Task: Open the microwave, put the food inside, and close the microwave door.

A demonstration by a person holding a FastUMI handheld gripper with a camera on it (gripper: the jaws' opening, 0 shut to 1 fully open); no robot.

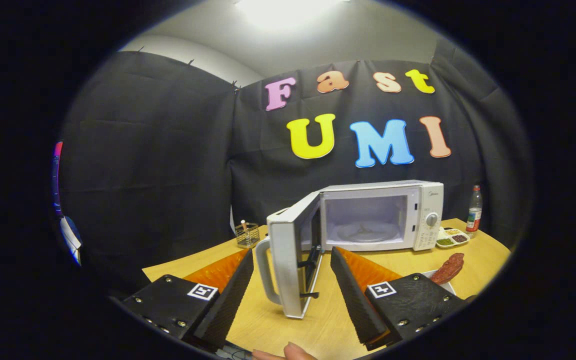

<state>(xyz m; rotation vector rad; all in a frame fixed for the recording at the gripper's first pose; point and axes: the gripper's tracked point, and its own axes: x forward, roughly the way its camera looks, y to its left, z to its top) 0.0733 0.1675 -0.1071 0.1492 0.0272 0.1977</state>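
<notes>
Gripper (292,260) fingers spread wide apart, holding nothing, hovering low over the wooden table (478,260). Microwave (383,212) sits on the far side of the table against the black cloth wall, white body, control panel with a round knob on its right end. Microwave door (293,260) is swung wide open to the left, hinged on the left side, and its near edge with the curved handle stands between the two fingers, not touched by either as far as can be seen. Cavity is lit and open, glass turntable (365,232) visible inside, nothing on it. Food: a reddish sausage (449,267) lies on a white plate (440,281) on the table, right of the right finger and near of the microwave, partly hidden behind the finger mount. Small divided tray (452,237) with bits of coloured food just right of the microwave, touching or nearly so. Plastic bottle (474,210) with red label upright beyond the tray, far right. Wire holder (247,234) with a stick in it on the far left of the table, left of the open door. A fingertip (293,352) shows at the near edge below the fingers.
</notes>
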